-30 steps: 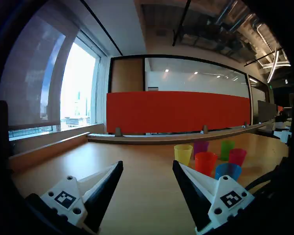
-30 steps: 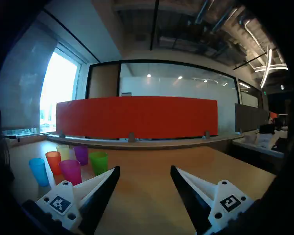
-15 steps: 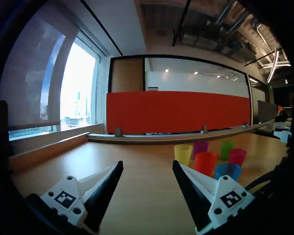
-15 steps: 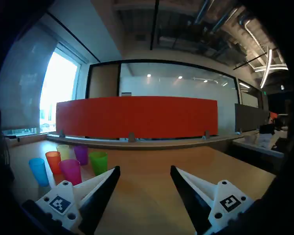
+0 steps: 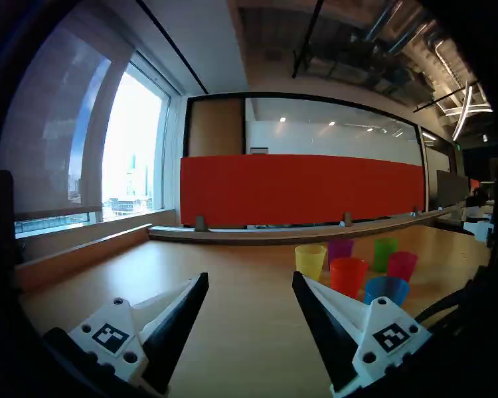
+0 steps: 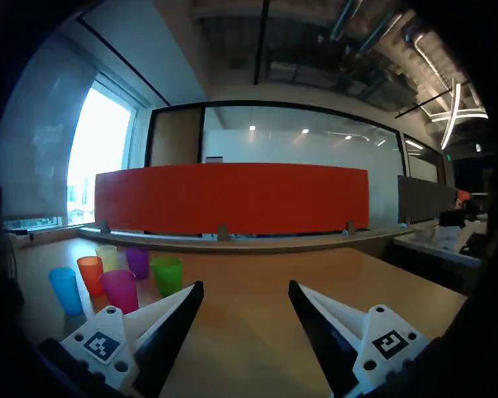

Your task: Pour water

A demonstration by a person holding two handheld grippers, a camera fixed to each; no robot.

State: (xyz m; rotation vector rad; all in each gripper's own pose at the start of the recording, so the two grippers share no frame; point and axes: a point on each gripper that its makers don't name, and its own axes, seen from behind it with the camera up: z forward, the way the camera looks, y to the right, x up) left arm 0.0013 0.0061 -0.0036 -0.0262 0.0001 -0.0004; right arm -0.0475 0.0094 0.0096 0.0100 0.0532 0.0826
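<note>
white hand-held gripper (image 5: pixel 249 275), black pads (image 5: pixel 174 320)

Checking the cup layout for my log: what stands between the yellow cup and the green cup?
The purple cup stands between the yellow cup and the green cup; the left gripper view and the right gripper view both show that order.

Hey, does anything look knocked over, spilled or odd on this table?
Nothing stands out. The yellow cup, purple cup, green cup, pink cup, orange cup and blue cup all stand upright on the table, with no puddle around them. The left hand-held gripper and right hand-held gripper are open and empty.
</note>
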